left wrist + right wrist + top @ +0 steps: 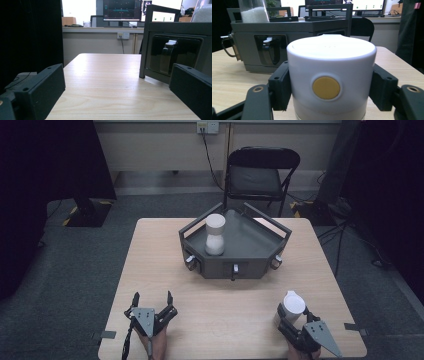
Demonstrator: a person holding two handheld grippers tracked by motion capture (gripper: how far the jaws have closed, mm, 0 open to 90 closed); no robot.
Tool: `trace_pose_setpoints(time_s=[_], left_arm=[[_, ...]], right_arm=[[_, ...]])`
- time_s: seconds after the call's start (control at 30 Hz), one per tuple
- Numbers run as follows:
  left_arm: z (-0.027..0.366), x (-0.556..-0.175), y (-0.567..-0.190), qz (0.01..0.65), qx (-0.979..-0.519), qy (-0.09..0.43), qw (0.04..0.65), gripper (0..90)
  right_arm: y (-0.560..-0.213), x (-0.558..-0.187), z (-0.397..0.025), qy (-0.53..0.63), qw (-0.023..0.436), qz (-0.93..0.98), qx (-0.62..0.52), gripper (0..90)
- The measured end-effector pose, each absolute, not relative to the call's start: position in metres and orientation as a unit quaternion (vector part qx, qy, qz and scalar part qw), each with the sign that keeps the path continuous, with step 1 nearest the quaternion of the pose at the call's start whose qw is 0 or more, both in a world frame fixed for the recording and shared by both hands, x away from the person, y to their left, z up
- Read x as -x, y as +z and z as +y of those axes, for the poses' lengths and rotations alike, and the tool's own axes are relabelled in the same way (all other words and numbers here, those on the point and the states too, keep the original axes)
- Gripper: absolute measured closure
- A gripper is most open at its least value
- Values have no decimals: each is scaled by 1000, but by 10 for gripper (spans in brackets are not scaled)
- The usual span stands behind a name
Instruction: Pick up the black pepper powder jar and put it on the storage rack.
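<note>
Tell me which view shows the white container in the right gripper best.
The right gripper view: the white container sits close up between the jaws, its yellow dot plain. The high view shows it small, held by the right gripper near the table's front edge.

White jar [331,82] base cut off (bottom edge) — forearms [152,347] barely visible.

Left hand-held gripper [152,299] low, jaws spread wide; right hand-held gripper [289,316] clamped, jaws pressed inward.
</note>
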State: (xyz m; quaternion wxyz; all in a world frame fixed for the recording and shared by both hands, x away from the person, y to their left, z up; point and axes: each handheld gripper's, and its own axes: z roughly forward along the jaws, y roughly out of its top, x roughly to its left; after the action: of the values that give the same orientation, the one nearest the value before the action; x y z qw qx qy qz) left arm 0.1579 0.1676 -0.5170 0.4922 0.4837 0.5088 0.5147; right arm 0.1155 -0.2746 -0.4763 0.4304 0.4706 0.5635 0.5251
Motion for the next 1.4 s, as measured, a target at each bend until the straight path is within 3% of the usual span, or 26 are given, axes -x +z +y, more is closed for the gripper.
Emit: trace_pose_setpoints(time_s=[1.4], left_arm=[[168, -158, -517, 509, -484, 515, 492, 1]], right_arm=[[-410, -159, -295, 571, 374, 602, -413, 302]])
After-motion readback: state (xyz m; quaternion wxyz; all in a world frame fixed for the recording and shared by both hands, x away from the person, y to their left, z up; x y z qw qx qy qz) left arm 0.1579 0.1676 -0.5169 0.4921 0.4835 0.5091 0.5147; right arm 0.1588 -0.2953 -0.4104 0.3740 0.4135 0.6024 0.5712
